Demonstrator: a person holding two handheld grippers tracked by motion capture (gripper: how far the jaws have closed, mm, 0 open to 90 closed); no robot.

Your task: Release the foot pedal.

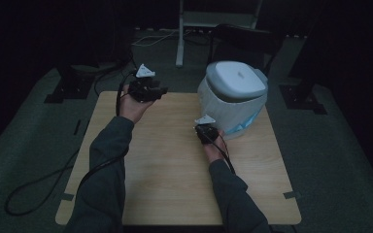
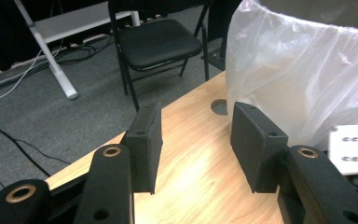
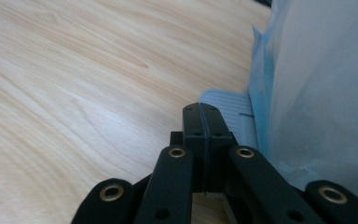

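On the table [image 1: 165, 160], a lidded, bag-lined bin [image 1: 233, 97], contents hidden; left gripper [image 2: 196, 140] wide, right gripper [image 3: 205, 140] closed, empty.

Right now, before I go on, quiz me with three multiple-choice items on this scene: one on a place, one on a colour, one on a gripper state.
1. Where does the bin stand on the table?
A. far right part
B. near left corner
C. centre front

2. What colour is the bin's lid?
A. red
B. pale grey-white
C. black

3. How do the jaws stand?
A. both open
B. left gripper open, right gripper shut
C. left shut, right open

Answers: 1 A, the high view shows it at the far right. 2 B, the lid looks pale there. 3 B, each gripper view shows a gap on the left, pads together on the right.
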